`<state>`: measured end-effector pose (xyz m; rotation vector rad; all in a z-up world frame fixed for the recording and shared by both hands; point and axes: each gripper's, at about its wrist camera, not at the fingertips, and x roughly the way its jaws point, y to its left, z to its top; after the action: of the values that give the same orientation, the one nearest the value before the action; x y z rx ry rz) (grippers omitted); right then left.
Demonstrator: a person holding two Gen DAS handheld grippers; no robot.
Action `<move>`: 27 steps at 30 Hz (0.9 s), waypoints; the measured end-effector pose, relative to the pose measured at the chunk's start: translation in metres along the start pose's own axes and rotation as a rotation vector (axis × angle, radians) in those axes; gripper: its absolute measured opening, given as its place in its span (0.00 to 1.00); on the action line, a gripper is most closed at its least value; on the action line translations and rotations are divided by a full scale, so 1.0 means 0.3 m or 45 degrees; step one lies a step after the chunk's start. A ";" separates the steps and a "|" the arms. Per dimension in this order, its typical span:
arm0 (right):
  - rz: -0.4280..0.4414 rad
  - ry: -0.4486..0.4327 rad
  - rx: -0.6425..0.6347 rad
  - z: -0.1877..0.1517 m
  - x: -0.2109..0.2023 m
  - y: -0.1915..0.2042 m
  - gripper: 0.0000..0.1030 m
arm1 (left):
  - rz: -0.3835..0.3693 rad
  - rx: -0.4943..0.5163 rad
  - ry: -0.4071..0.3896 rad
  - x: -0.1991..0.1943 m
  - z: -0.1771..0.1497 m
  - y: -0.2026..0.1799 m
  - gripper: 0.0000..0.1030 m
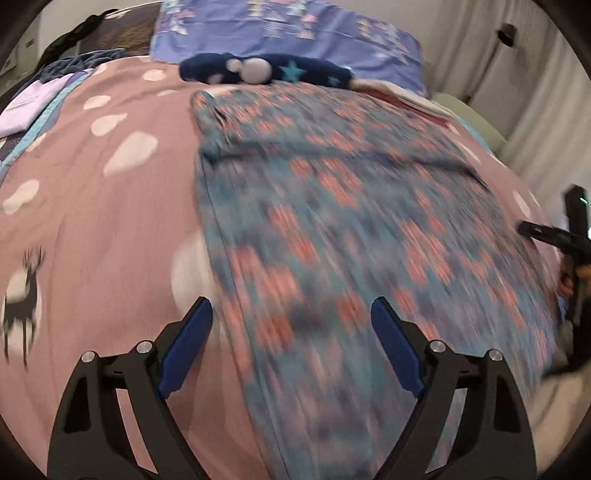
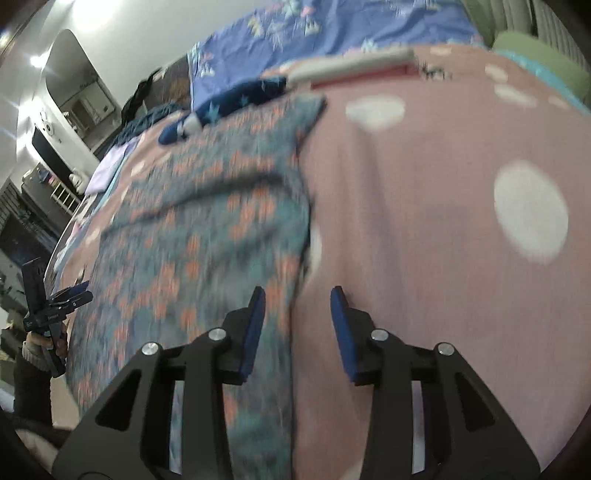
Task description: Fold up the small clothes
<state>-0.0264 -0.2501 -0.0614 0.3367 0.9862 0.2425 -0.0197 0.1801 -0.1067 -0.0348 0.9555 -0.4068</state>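
A small blue-grey garment with a pink-orange print (image 1: 351, 206) lies spread flat on a pink bedspread (image 1: 110, 206); it also shows in the right wrist view (image 2: 210, 221), blurred by motion. My left gripper (image 1: 291, 314) is open and empty, above the garment's near left edge. My right gripper (image 2: 297, 295) is open and empty, straddling the garment's near right edge. The right gripper shows at the far right of the left wrist view (image 1: 554, 236). The left gripper shows at the far left of the right wrist view (image 2: 70, 295).
A dark blue plush item with stars (image 1: 266, 70) lies at the garment's far end, before a purple pillow (image 1: 295, 29). A lilac folded cloth (image 1: 29, 107) lies at the far left. A book or flat box (image 2: 354, 68) lies behind. Furniture (image 2: 48, 155) stands left of the bed.
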 end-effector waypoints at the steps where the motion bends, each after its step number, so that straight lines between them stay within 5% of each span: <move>1: 0.026 0.012 0.017 -0.047 -0.006 -0.002 0.37 | -0.033 0.007 0.011 -0.027 -0.038 -0.014 0.85; 12: 0.227 0.093 -0.021 -0.318 -0.148 0.024 0.37 | -0.185 0.030 0.015 -0.206 -0.314 -0.109 0.68; 15: 0.336 0.113 0.045 -0.346 -0.162 -0.003 0.37 | -0.194 -0.004 0.004 -0.219 -0.335 -0.104 0.62; 23: 0.378 0.136 0.051 -0.353 -0.178 0.010 0.36 | -0.186 -0.070 -0.013 -0.239 -0.346 -0.087 0.54; 25: 0.409 0.130 0.068 -0.355 -0.168 0.006 0.31 | -0.188 -0.116 -0.036 -0.239 -0.353 -0.067 0.42; 27: 0.453 0.138 0.119 -0.345 -0.141 0.004 0.03 | -0.180 -0.249 -0.080 -0.228 -0.340 -0.022 0.03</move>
<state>-0.1365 -0.2466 -0.0807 0.5900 1.0425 0.5431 -0.1381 0.2133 -0.1111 -0.2930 0.9308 -0.4386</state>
